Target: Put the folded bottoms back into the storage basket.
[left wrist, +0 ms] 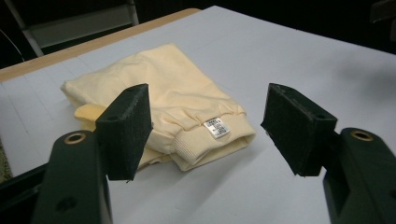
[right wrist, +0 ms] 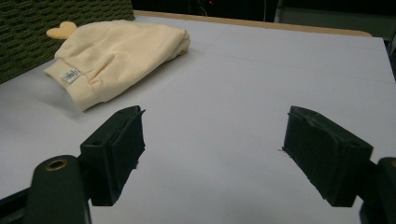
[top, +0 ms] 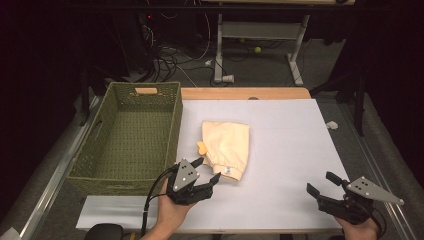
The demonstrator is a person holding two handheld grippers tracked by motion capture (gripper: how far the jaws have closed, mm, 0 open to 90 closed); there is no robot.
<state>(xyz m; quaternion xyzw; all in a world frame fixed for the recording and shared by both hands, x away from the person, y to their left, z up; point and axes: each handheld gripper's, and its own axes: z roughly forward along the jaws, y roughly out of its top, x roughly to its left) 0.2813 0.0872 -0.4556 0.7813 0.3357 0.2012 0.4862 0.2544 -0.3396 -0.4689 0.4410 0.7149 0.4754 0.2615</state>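
A folded pale yellow garment (top: 227,145) lies on the white table sheet (top: 295,150), its ribbed hem and small white label (left wrist: 217,128) turned toward me. My left gripper (top: 206,170) hovers just short of that hem, jaws open, nothing between them; in the left gripper view the left gripper (left wrist: 205,130) frames the hem and label. My right gripper (top: 321,183) rests low at the front right of the sheet, open and empty, well away from the garment (right wrist: 119,56). In the right gripper view the right gripper (right wrist: 212,149) has bare sheet between its jaws.
A green woven basket (top: 172,130) with handle cut-outs stands along the left side of the table, right next to the garment. The table's wooden back edge (top: 245,93) lies beyond the sheet. A desk frame and cables stand on the dark floor behind.
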